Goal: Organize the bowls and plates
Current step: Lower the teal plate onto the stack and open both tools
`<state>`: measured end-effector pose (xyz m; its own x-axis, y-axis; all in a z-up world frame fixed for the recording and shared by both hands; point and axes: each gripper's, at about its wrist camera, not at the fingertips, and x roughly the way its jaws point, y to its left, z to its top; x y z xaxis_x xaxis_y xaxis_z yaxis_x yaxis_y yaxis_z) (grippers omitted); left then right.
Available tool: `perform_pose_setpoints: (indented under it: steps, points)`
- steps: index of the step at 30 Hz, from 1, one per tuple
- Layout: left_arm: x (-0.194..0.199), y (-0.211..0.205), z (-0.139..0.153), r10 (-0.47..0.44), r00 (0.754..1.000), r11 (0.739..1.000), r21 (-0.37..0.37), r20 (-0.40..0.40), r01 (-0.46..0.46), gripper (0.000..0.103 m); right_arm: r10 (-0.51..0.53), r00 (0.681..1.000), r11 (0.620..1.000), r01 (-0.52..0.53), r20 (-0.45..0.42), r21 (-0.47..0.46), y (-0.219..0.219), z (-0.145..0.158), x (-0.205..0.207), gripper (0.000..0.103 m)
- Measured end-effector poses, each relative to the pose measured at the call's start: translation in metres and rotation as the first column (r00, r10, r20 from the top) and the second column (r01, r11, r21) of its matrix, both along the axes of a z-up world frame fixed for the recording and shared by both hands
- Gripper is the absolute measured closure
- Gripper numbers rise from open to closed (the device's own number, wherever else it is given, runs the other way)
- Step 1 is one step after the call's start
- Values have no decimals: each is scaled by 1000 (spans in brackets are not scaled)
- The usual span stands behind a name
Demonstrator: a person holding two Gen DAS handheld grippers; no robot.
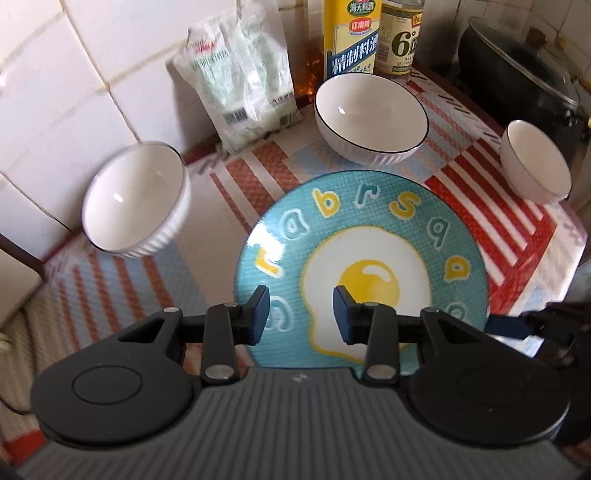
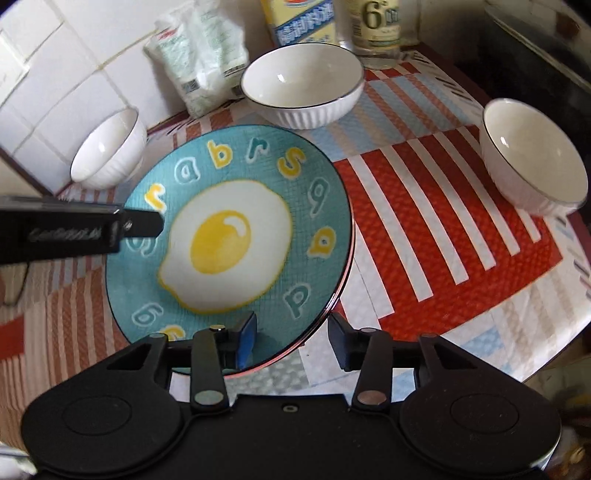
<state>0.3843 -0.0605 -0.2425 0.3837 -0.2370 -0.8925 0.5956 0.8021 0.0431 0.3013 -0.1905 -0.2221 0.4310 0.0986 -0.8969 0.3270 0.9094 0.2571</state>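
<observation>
My right hand-held gripper [image 2: 291, 338] is spread apart, straddling the near rim of the egg plate [image 2: 236, 229] on the counter [image 2: 443, 229]; it may already touch, I can't tell. My left hand-held gripper [image 1: 301, 317] hovers apart above it. A shallow pinch could tip the plate into the bowl [image 2: 303, 85].

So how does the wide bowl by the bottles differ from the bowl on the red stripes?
The wide bowl is broader and shallower; the bowl on the red stripes is narrower and deeper. The wide bowl sits at the back by the bottles; the other stands apart on the right. Both are white, dark-rimmed, ribbed outside, upright and empty.
</observation>
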Motion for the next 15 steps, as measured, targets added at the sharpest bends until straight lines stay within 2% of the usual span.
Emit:
perform_pose_setpoints:
  steps: [2, 5, 9, 12, 14, 15]
  points:
    - [-4, 6, 8, -5, 1000, 1000, -9, 1, 5, 66, -15, 999, 1000, 15, 28, 6, -3, 5, -6, 54]
    - [-11, 16, 21, -3, 1000, 999, -32, -13, 3, 66, 28, 994, 999, -23, 104, -47, 3, 24, -21, 54]
    - [-31, 27, 38, -16, 1000, 1000, -26, 6, 16, 61, 54, 984, 999, -52, 171, -14, 5, 52, -43, 50]
    - [-45, 38, 49, -18, 1000, 999, -42, -16, 17, 58, 77, 972, 997, -69, 220, -44, 11, 75, -58, 49]
    - [-58, 46, 57, -22, 1000, 999, -47, -23, 21, 57, 97, 964, 994, -82, 249, -69, 16, 91, -69, 39]
    - [-64, 48, 61, -27, 999, 999, -46, -18, 26, 56, 105, 959, 993, -85, 264, -84, 20, 97, -73, 39]
